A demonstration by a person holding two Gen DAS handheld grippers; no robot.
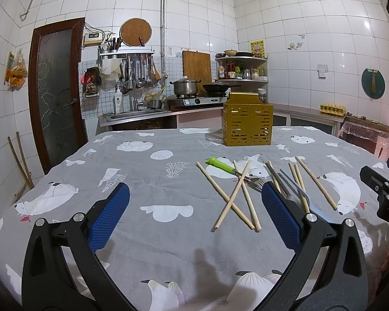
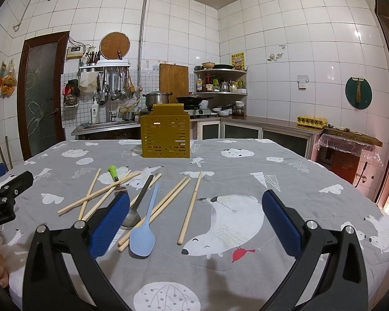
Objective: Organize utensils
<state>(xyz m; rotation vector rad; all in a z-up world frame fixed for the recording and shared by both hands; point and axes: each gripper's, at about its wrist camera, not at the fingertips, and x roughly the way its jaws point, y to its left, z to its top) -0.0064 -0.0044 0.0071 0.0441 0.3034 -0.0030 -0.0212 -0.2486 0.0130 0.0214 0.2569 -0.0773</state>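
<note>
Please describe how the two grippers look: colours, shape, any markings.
Both the left gripper and the right gripper have black, curved plastic arms with cut-out slots and round silver bolts. Their fingers carry blue pads with a fine grid texture. White letters mark the black bodies but are partly cut off. No cables or sleeves show.

Both wrist views face the holder across the table.

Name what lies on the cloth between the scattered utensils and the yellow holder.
Nothing: in both wrist views only bare printed tablecloth separates the chopsticks, spoons and fork from the yellow holder.
</note>
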